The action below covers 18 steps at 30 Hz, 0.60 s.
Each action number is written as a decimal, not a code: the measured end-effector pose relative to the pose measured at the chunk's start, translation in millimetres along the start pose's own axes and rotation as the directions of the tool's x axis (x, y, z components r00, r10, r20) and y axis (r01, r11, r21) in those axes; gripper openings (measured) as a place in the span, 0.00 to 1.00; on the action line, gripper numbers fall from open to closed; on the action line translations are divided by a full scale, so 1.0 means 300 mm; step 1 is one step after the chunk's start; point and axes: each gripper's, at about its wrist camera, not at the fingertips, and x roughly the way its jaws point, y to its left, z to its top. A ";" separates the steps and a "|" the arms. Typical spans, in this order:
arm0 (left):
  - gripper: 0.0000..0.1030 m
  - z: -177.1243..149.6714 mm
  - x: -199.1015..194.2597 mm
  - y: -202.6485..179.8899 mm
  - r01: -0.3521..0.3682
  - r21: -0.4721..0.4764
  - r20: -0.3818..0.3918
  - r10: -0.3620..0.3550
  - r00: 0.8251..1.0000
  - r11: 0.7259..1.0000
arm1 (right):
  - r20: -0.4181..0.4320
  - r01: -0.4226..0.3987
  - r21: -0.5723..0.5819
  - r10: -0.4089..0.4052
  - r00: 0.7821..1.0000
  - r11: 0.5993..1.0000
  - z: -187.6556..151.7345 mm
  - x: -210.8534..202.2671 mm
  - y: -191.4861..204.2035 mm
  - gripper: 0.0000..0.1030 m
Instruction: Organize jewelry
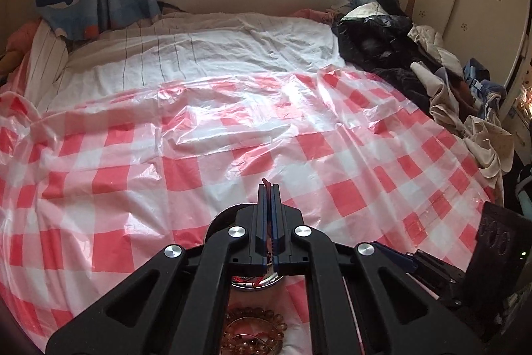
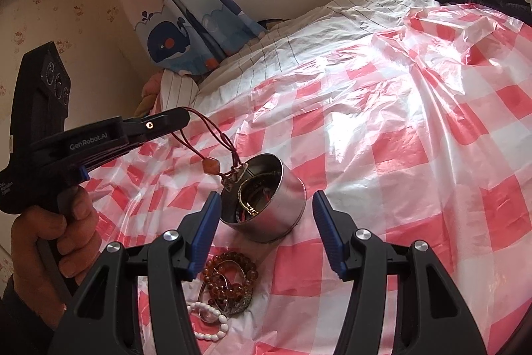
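Amber bead bracelets (image 2: 229, 275) and a white bead bracelet (image 2: 207, 321) lie heaped on the red-checked plastic sheet (image 2: 415, 155) over the bed, just below the right tool (image 2: 266, 222), whose blue-padded jaws stand spread with nothing between them. Just beyond it sits a round metal tin (image 2: 266, 205) holding more jewelry. Pressed together, the left tool (image 2: 186, 118) pinches a red cord necklace (image 2: 212, 148) whose amber bead and pendant hang at the tin's rim.

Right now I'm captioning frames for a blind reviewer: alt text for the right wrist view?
The left claw pinches a red cord necklace above a tilted metal tin on a checked sheet. The open right claw frames the tin; bead bracelets lie nearby.
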 end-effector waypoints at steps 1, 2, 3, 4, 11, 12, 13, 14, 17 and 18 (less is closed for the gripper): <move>0.03 -0.018 0.053 0.016 -0.027 -0.009 -0.052 0.026 0.998 1.000 | -0.002 0.001 0.001 -0.001 1.000 1.000 -0.001 0.002 -0.001 0.55; 0.03 -0.040 0.102 0.035 -0.067 -0.005 -0.100 0.067 0.993 0.998 | -0.003 0.003 0.003 -0.003 1.000 1.000 -0.001 0.003 -0.001 0.55; 0.03 -0.061 0.129 0.056 -0.110 0.002 -0.123 0.109 0.986 0.994 | -0.005 0.004 0.003 -0.004 1.000 1.000 -0.002 0.004 -0.002 0.55; 0.05 -0.085 0.142 0.078 -0.144 0.004 -0.136 0.143 0.980 0.990 | -0.008 0.005 0.003 -0.005 1.000 1.000 -0.003 0.006 -0.003 0.55; 0.30 -0.227 -0.007 0.174 -0.153 -0.032 -0.105 0.149 0.983 0.988 | -0.023 0.001 -0.009 -0.001 1.000 1.000 -0.012 0.013 0.013 0.55; 0.31 -0.265 -0.039 0.177 -0.140 -0.029 -0.104 0.137 0.985 0.990 | -0.021 0.000 -0.013 -0.001 1.000 1.000 -0.013 0.012 0.017 0.56; 0.31 -0.290 -0.056 0.178 -0.127 -0.025 -0.107 0.124 0.986 0.992 | -0.021 -0.001 -0.019 0.000 1.000 1.000 -0.014 0.009 0.022 0.56; 0.31 -0.326 -0.073 0.176 -0.114 -0.021 -0.113 0.111 0.987 0.993 | -0.021 -0.001 -0.023 0.001 1.000 1.000 -0.015 0.009 0.027 0.55; 0.31 -0.440 -0.092 0.161 -0.080 -0.016 -0.134 0.078 0.988 0.997 | -0.025 -0.005 -0.038 0.004 1.000 0.999 -0.024 0.004 0.041 0.56; 0.31 -0.475 -0.083 0.151 -0.075 -0.007 -0.146 0.073 0.987 0.997 | -0.029 -0.008 -0.044 0.007 1.000 0.999 -0.027 0.003 0.047 0.56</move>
